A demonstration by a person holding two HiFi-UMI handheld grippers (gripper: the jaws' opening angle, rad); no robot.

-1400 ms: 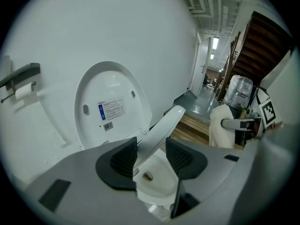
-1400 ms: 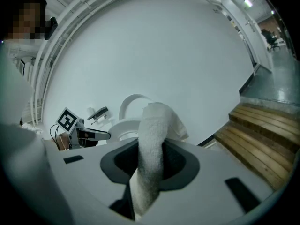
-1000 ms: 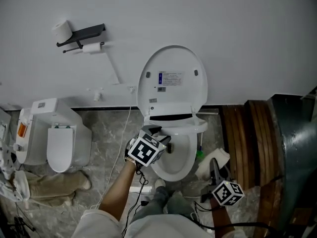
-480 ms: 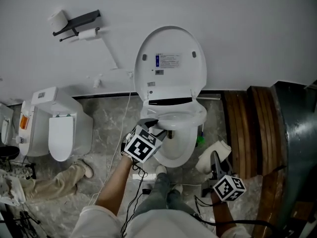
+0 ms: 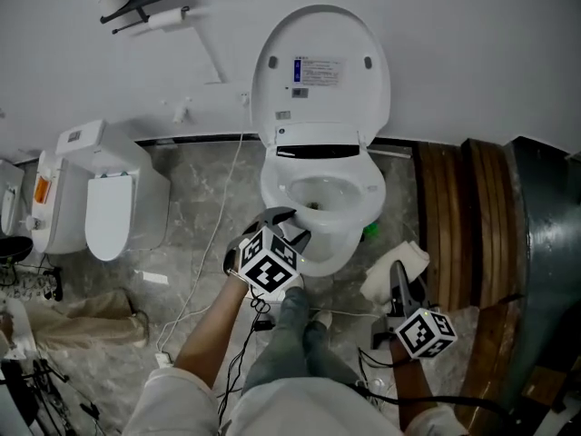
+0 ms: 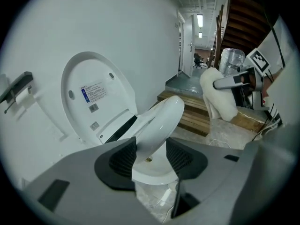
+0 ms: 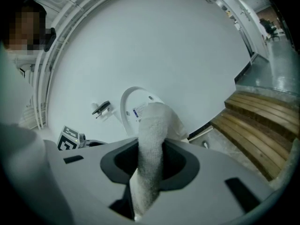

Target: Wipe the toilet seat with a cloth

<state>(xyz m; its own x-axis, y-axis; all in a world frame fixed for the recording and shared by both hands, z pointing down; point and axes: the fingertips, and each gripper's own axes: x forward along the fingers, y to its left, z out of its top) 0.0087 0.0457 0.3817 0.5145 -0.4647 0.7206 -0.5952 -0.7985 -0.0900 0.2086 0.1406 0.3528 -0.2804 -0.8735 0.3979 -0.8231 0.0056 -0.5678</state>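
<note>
- Head view: toilet seat [image 5: 366, 189] sits under the raised lid [image 5: 320, 71]. The left gripper [image 5: 290, 225] is at its near-left rim. The right gripper [image 5: 396, 291] is off to the right of the toilet, low over the floor, with a white cloth [image 5: 381, 284] bunched at its tip. Cloth and seat are well apart, so I judge that no wiping has begun.
- Left gripper view: the pads [image 6: 123, 158] stand fairly wide with the seat's near rim [image 6: 161, 118] between them, apparently pinched from both sides. The seat slopes up and away to its hinge, held partly raised above the bowl [image 6: 150, 170]. The cloth [image 6: 218, 95] hangs from the other gripper to the far right, in front of the wooden steps [image 6: 187, 111].
- Right gripper view: the jaws are closed on the cloth [image 7: 151, 139], which stands up in a thick fold from between them. The lid [image 7: 132, 108] shows beyond it, far off.
- Left to do, by my reckoning: settle the seat, carry the cloth across, and rub round the whole ring. The wiping itself lies entirely ahead.
</note>
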